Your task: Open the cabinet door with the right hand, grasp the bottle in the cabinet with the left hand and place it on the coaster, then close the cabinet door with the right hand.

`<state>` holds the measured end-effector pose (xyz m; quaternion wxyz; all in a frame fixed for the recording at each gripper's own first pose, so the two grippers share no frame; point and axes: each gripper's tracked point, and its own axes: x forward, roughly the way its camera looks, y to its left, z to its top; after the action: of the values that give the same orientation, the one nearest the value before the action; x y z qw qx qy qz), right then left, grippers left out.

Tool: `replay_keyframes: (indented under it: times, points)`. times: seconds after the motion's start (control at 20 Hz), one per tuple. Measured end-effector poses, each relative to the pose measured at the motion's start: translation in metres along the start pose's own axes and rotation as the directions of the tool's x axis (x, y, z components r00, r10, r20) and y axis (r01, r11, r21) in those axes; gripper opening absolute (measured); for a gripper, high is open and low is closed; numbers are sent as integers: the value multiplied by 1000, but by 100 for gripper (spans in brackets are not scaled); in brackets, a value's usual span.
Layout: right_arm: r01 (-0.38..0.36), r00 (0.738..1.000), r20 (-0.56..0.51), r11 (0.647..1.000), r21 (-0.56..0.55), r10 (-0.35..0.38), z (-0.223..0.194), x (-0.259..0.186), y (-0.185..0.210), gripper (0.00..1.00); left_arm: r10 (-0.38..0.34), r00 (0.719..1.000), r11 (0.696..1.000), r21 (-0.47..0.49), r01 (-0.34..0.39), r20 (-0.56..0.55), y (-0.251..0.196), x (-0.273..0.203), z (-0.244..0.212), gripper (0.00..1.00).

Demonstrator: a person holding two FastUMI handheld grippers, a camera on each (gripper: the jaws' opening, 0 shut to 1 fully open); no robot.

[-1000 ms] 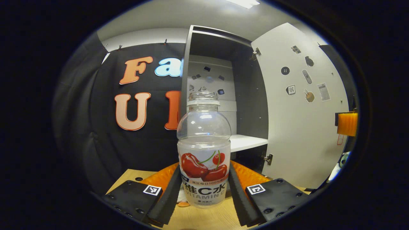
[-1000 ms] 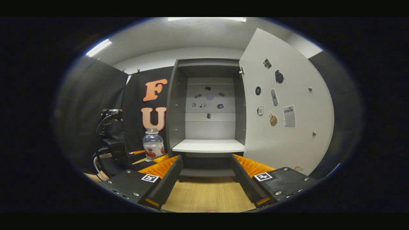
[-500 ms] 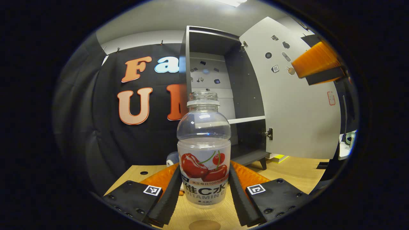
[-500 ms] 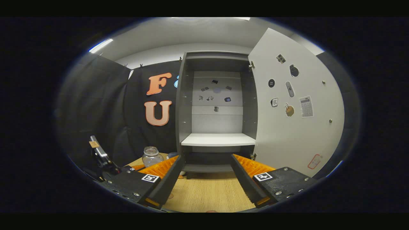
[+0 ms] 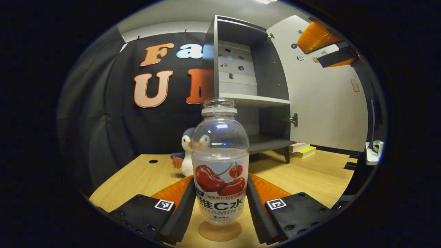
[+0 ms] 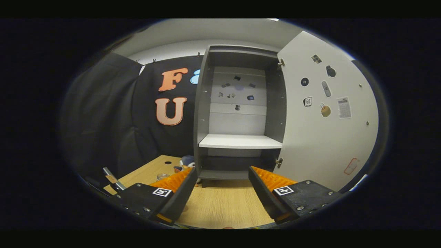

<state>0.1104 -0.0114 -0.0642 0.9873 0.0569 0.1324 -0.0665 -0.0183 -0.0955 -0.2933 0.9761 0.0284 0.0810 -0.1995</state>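
A clear uncapped bottle with a cherry label stands upright between my left gripper's fingers; my left gripper is shut on its lower half. A round tan coaster lies on the table right under the bottle's base; I cannot tell whether they touch. The grey cabinet stands behind with its white door swung wide to the right. My right gripper is open with nothing between its fingers, facing the cabinet, whose white shelf is bare. It hangs high before the door as the right gripper.
A small penguin toy stands on the wooden table just behind the bottle, left of the cabinet. Flat books lie under the door's lower edge. The open door reaches forward on the right.
My left gripper has come down with the bottle toward the table, and the coaster now lies under its base. My right gripper has risen slightly in front of the open cabinet.
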Motion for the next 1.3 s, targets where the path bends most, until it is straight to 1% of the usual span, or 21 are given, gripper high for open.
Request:
replay_keyframes:
  times: [0.2,0.4,0.6,0.75,1.0,1.15,1.3]
  points:
    - [-9,999,-37,1000,-21,8,-8,-2,2,92,-1,999,1000,-13,1,-50,0,9,-31,82]
    - [-22,999,-46,999,-32,21,-9,0,5,92,7,995,999,-38,-11,-101,1,16,-52,82]
    - [-21,999,-42,998,-61,18,-9,3,0,92,13,994,1000,-27,-16,-110,-1,12,-48,82]
    - [-26,999,-45,999,-38,24,-10,3,3,92,17,992,999,-25,-21,-127,-1,5,-50,83]
    - [-14,998,-58,1000,-11,13,-14,1,2,92,21,989,999,-24,-25,-148,0,-7,-52,82]
    - [-18,997,-71,1000,-13,17,-18,-2,3,92,25,988,1000,-14,-27,-152,-1,-10,-52,82]
    - [-29,996,-79,999,-19,27,-19,-5,5,92,31,986,999,-8,-33,-163,-1,-9,-53,85]
